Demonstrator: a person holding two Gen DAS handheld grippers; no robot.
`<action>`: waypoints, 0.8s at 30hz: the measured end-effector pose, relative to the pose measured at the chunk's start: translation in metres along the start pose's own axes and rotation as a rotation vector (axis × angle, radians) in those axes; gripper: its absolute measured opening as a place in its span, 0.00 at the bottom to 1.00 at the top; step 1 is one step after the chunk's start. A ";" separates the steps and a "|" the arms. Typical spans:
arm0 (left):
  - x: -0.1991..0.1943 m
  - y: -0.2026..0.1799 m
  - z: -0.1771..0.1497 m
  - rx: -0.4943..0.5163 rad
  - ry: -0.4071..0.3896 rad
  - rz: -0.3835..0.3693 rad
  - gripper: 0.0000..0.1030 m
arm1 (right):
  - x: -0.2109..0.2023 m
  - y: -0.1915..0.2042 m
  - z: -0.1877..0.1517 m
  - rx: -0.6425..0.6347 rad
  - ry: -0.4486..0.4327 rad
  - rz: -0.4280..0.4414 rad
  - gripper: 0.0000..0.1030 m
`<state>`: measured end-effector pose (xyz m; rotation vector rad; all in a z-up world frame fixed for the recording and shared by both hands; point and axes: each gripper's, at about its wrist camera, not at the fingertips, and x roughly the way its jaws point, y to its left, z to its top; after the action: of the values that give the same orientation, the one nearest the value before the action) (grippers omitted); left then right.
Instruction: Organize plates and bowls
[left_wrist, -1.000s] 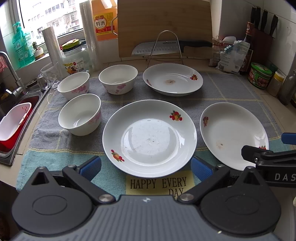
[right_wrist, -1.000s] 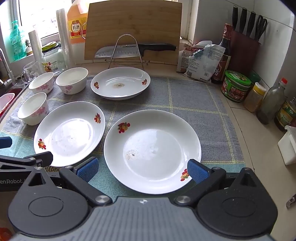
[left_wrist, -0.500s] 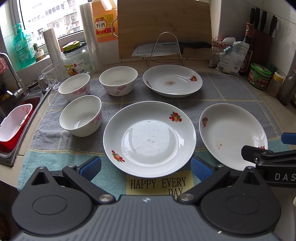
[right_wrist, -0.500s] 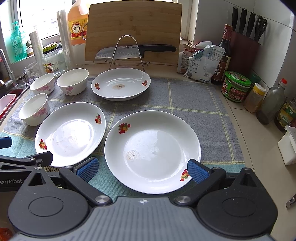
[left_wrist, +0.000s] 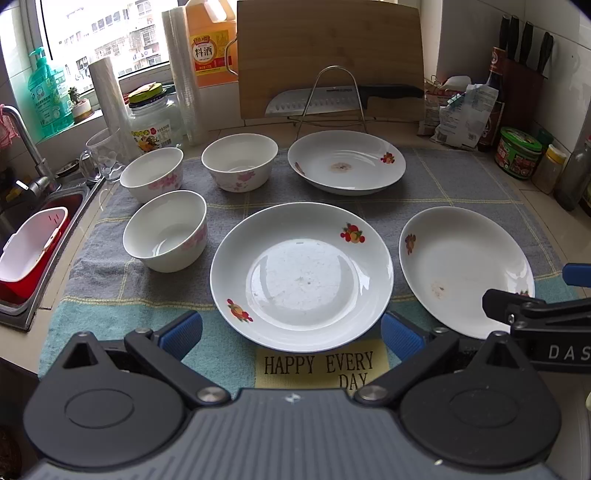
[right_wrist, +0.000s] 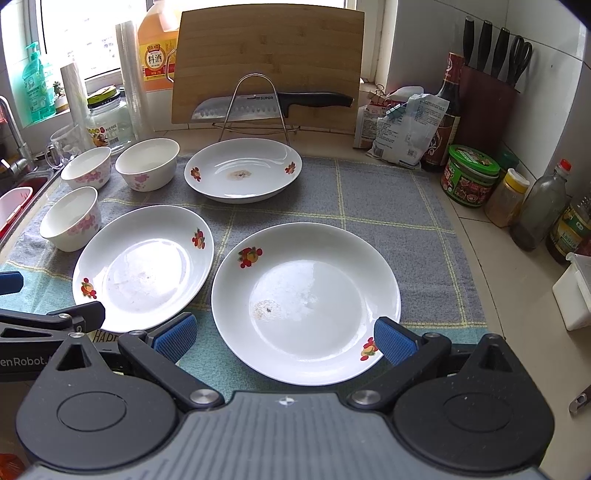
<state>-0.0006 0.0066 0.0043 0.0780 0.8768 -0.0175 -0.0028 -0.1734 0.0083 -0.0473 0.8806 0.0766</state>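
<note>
The three round white plates with fruit decals (right_wrist: 306, 302) look like glazed ceramic, glossy enough to mirror window light; the three white bowls with pink flowers (left_wrist: 166, 230) share that smooth glaze. They sit on a grey and teal checked cloth mat (right_wrist: 388, 206) with a matt, towelling nap. Behind, the tall pale-brown cutting board (right_wrist: 269, 62) shows matt wood grain, the wire rack (right_wrist: 255, 107) is shiny metal, and the knife blade (right_wrist: 236, 109) is dimpled steel with a black matt handle.
</note>
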 end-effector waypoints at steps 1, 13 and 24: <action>0.000 0.000 0.000 0.000 0.000 0.000 0.99 | 0.001 -0.001 0.001 0.000 0.001 0.001 1.00; -0.002 0.003 -0.001 0.000 -0.001 0.001 0.99 | -0.001 0.000 0.002 -0.005 -0.002 0.002 1.00; -0.003 0.002 0.000 -0.007 0.000 0.008 0.99 | -0.003 0.000 0.001 -0.012 -0.009 0.008 1.00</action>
<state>-0.0029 0.0084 0.0066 0.0749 0.8765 -0.0066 -0.0037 -0.1738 0.0108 -0.0545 0.8711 0.0897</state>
